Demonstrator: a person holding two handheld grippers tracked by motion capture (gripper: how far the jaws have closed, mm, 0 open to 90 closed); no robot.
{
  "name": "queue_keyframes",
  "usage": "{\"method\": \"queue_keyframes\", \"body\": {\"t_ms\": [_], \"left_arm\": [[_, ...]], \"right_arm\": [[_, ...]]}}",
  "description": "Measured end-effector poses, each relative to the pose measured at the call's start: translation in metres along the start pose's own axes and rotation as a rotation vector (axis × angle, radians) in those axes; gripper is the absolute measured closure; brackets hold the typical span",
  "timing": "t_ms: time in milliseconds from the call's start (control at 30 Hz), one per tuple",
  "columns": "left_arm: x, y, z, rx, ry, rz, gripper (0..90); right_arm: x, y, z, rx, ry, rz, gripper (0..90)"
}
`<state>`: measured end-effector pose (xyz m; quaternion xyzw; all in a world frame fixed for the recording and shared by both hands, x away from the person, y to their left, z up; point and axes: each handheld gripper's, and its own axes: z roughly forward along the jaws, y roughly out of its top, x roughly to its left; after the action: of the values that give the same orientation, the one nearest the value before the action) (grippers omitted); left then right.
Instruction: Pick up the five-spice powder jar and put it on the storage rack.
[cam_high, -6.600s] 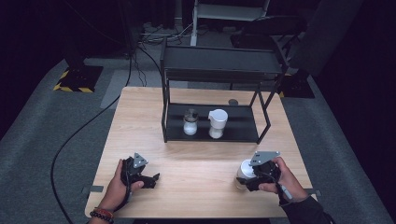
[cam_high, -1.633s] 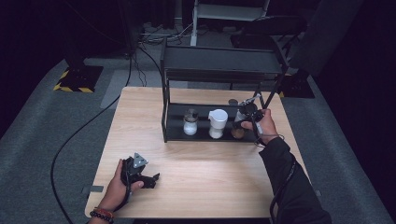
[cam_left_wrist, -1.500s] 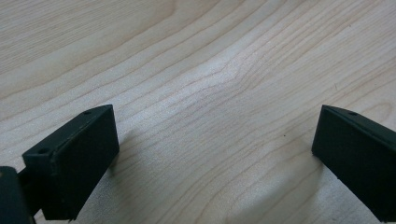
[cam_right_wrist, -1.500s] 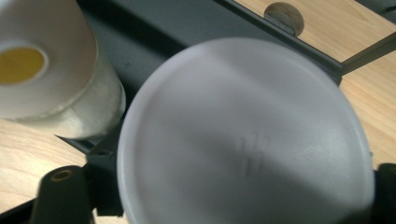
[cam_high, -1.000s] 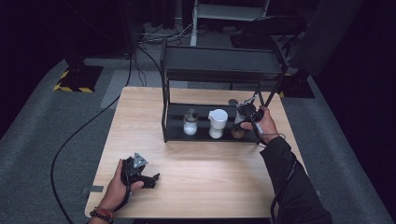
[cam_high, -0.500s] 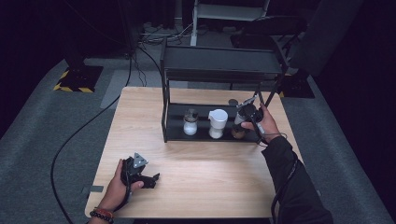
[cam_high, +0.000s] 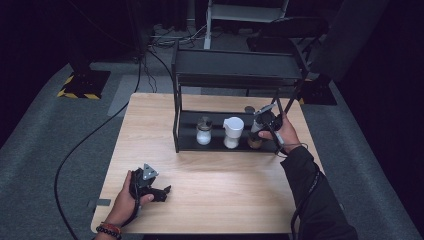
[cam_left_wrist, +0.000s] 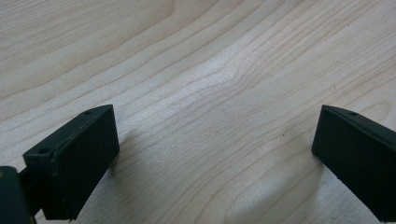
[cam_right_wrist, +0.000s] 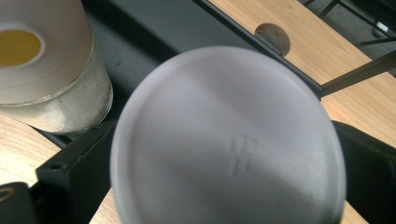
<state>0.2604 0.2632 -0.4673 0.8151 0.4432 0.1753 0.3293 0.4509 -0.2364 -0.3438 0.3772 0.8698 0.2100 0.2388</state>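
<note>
Lower left of the high view: left hand (cam_high: 127, 200) resting on the wooden desk (cam_high: 220, 200), left gripper (cam_high: 161, 192) lying low, fingers (cam_left_wrist: 74, 158) spread wide apart over bare wood grain, gripping nothing. Right of centre: right arm stretched forward from the bottom edge, right hand (cam_high: 286, 134) raised at the right end of the black two-tier rack (cam_high: 235, 65), right gripper (cam_high: 257, 127) pointed toward the lower shelf. In the right gripper view, fingers (cam_right_wrist: 70, 177) closed on a round white-lidded container (cam_right_wrist: 229, 140), held just over the front edge of the shelf. On that shelf, left of the gripper: a white-topped jar (cam_high: 233, 132), then a small glass shaker (cam_high: 203, 132), well apart. Small round disc (cam_right_wrist: 272, 37) lying on the desk beyond the rack, upper right of the gripper view.
</note>
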Motion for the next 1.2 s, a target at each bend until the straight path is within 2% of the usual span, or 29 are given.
{"method": "queue_keyframes", "body": {"t_ms": [300,567,733,967,1200], "left_arm": [[0.000,0.000,0.000,0.000,-0.001,0.000,0.6],[0.000,0.000,0.000,0.000,-0.001,0.000,0.6],[0.000,0.000,0.000,0.000,-0.001,0.000,0.6],[0.000,0.000,0.000,-0.001,-0.001,-0.001,0.6],[0.000,0.000,0.000,-0.001,-0.001,-0.001,0.5]], "right_arm": [[0.003,-0.003,-0.008,-0.021,-0.019,0.016,3.3],[0.004,-0.009,-0.015,-0.045,-0.017,0.006,3.2],[0.004,-0.017,-0.023,-0.071,-0.014,0.006,3.2],[0.004,-0.034,-0.033,-0.113,-0.024,0.032,3.2],[0.006,-0.053,-0.041,-0.155,-0.019,0.018,3.2]]}}
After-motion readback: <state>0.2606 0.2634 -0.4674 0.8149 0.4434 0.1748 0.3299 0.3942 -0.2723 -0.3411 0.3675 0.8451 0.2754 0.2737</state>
